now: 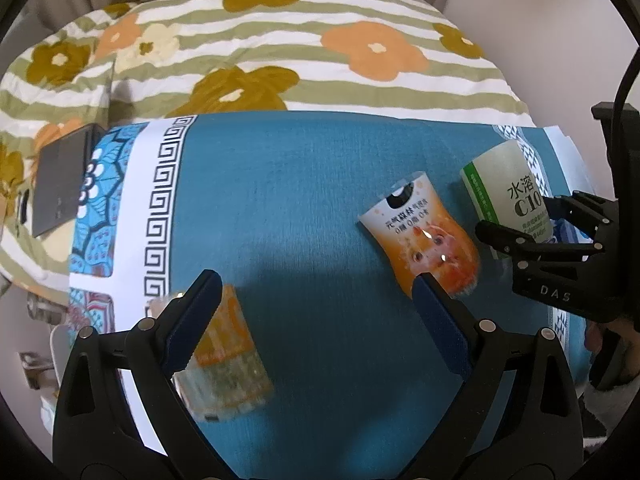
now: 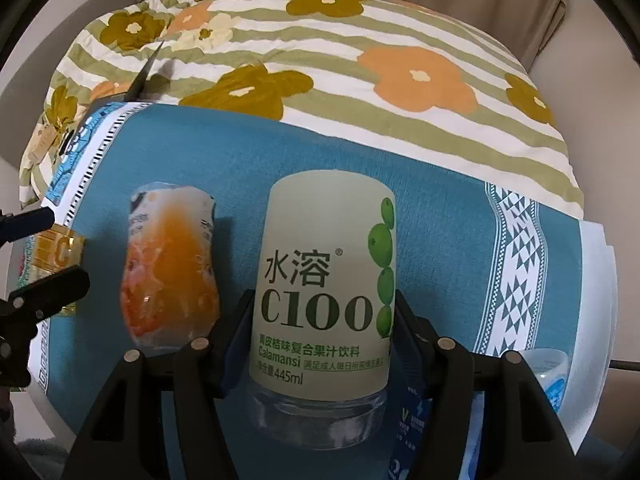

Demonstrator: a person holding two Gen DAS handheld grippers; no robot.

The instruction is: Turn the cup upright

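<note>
From the left wrist, the left gripper [image 1: 318,292] hovers spread wide over the blue cloth [image 1: 280,184], an orange cup [image 1: 424,236] lying just beyond its right fingertip, while from the right wrist the right gripper [image 2: 322,312] pinches the green C100 cup [image 2: 326,280] between both fingers.

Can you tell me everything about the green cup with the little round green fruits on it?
The green cup is a cut-off drink bottle of clear plastic. Its pale green label shows dark "C100" lettering, "Calamansi", "445ml" and a column of round green fruits. It stands on the blue cloth with the label reading the right way up. The right tool has a finger on each side of it. An orange cup stands beside it.
</note>
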